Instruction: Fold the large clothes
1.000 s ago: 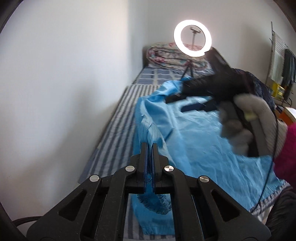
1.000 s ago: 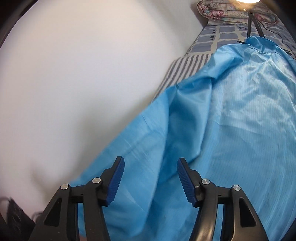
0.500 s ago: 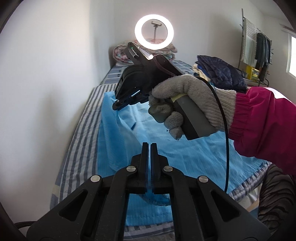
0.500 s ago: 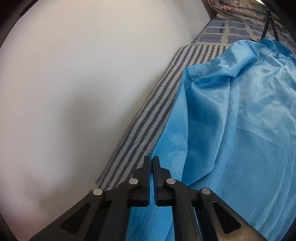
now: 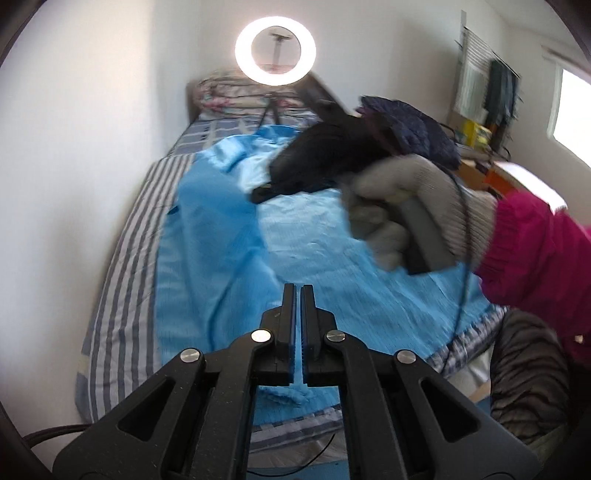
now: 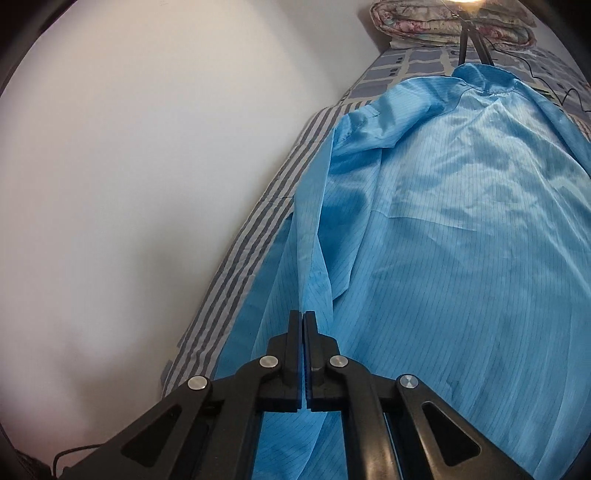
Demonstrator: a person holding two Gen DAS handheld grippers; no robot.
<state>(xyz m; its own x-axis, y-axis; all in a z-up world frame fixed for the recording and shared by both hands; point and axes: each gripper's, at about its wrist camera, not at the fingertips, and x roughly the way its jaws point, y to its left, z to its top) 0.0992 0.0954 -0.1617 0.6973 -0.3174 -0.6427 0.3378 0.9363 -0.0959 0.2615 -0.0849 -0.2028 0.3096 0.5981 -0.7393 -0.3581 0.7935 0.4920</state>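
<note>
A large light-blue striped garment [image 5: 229, 236] lies spread along a striped bed [image 5: 122, 266]; it fills the right wrist view [image 6: 461, 229], collar at the far end [image 6: 480, 79]. My right gripper [image 6: 303, 317] is shut on a fold of the garment's left side, which rises as a taut ridge [image 6: 312, 236]. In the left wrist view the right gripper [image 5: 258, 192] is held by a gloved hand [image 5: 399, 214] above the garment's middle. My left gripper [image 5: 298, 291] is shut, low over the near hem; I cannot tell if cloth is between its fingers.
A white wall [image 6: 147, 166] runs along the bed's left edge. A lit ring light on a stand [image 5: 275, 51] and a folded floral quilt [image 6: 443, 22] sit at the far end. Dark clothes [image 5: 413, 122] are piled at the right. A cable [image 5: 461, 258] hangs from the right gripper.
The right gripper closed on the garment's left side and lifted a fold. It moved right and farther from the left gripper. The left gripper stayed shut, and the near hem bunch dropped below it.
</note>
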